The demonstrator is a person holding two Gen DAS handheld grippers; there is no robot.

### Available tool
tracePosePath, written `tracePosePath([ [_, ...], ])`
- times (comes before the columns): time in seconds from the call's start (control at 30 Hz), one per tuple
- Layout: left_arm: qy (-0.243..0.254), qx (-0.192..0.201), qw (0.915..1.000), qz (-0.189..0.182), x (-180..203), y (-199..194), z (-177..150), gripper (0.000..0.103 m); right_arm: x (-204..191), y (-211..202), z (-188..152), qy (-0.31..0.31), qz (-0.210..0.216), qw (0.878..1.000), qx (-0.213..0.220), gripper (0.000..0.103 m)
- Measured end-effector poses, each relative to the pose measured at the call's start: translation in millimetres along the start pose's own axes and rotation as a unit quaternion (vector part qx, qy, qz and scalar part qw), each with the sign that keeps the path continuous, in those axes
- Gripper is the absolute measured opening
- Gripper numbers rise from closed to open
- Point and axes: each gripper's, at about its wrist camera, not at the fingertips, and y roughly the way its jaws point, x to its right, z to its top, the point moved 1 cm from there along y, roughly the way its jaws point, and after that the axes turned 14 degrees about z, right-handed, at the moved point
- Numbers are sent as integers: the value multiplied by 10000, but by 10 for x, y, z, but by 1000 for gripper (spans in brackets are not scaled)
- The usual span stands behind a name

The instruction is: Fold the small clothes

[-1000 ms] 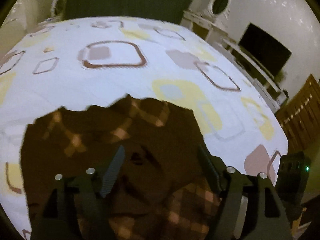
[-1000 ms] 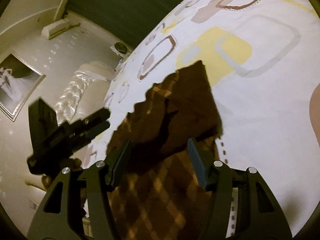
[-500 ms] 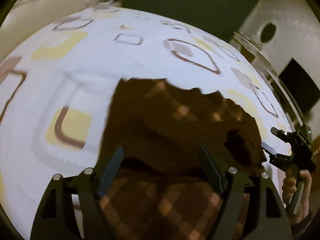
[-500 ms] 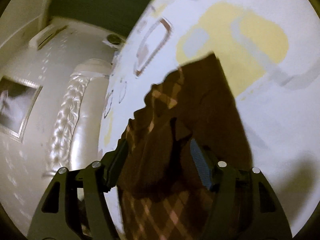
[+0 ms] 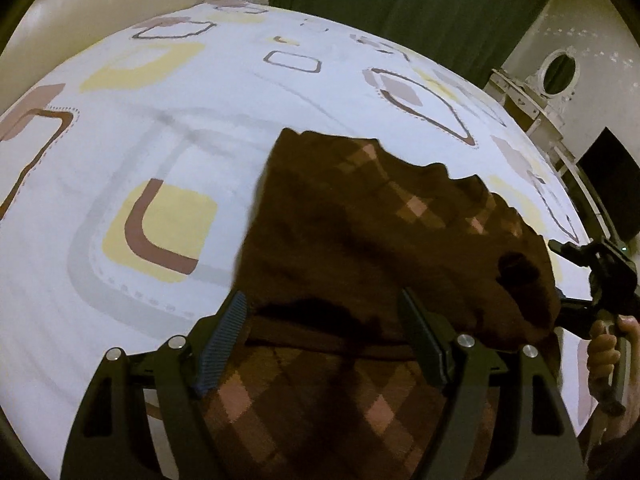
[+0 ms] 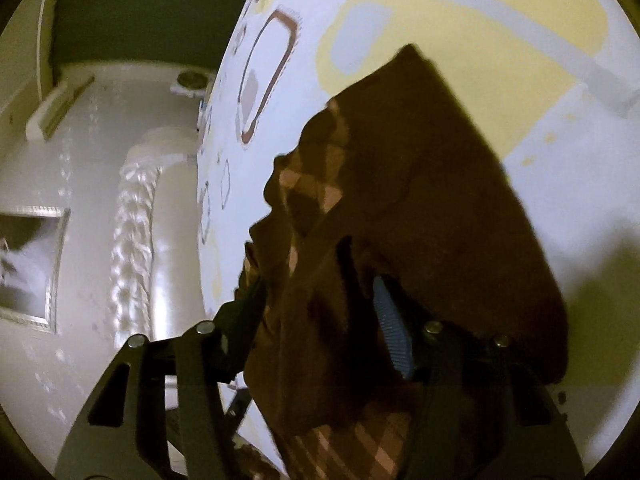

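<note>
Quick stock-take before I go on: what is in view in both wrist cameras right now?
garment: one, dark brown with a pink-tan check, partly folded over on the bed, between both grippers' fingers
bedspread: one, white with yellow, brown and grey rounded squares, under the garment
headboard: one, cream, padded, at the bed's far end
curtain: one, dark green, behind the bed
picture frame: one, silver-edged, on the wall
screen: one, black, at the right edge
left gripper: open, over the garment's fold
right gripper: jaws just closing, cloth between them, grip unclear
hand: one, holding the right gripper's handle
</note>
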Motion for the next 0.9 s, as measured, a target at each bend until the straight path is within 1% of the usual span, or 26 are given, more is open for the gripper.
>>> tracePosePath([
  [0.03,-37,-37,10000,3,-18,21,-4,77,-5,17,11,-29,-47,10000,-1,50],
  [0.07,-90,-83,9999,12,-41,46,-9,77,-3,38,25,-45,-79,10000,-26,41],
  [0.1,-155,-126,9998,32,-68,70,-15,77,2,87,47,-101,-133,9998,-111,18],
  [0.13,-193,-152,9997,28,-84,82,-20,77,12,132,66,-138,-199,9995,-195,11],
  [0.2,-242,-193,9995,17,-111,90,-34,77,10,169,88,-194,-282,9992,-211,11],
  [0.23,-237,-195,9995,23,-122,84,-42,77,-18,160,84,-254,-249,9992,-182,11],
  [0.33,-211,-215,9995,71,-140,101,-53,77,-273,36,28,-769,59,9970,58,10],
  [0.43,-254,-251,9993,75,-150,132,-60,77,-543,-208,-117,-1415,458,9882,359,10],
  [0.47,-270,-259,9993,66,-151,137,-62,77,-586,-273,-164,-1553,507,9856,430,10],
  [0.57,-289,-255,9992,47,-156,138,-73,77,-613,-543,-347,-2087,499,9742,694,9],
  [0.63,-303,-270,9992,1,-160,139,-70,77,-515,-674,-434,-2305,235,9694,809,9],
  [0.7,-355,-303,9989,-80,-181,121,-71,77,-329,-732,-451,-2295,-68,9700,794,9],
  [0.73,-399,-327,9986,-117,-190,115,-67,77,-200,-754,-440,-2162,-223,9731,757,10],
  [0.77,-469,-359,9981,-190,-213,97,-65,77,-74,-784,-422,-1958,-243,9777,718,12],
  [0.83,-612,-406,9966,-375,-246,50,-56,77,75,-841,-409,-1644,-146,9837,709,13],
  [0.87,-653,-414,9960,-437,-252,25,-55,77,108,-881,-410,-1604,-157,9841,745,15],
  [0.9,-698,-403,9954,-522,-254,-17,-48,77,115,-881,-415,-1610,-147,9839,761,21],
])
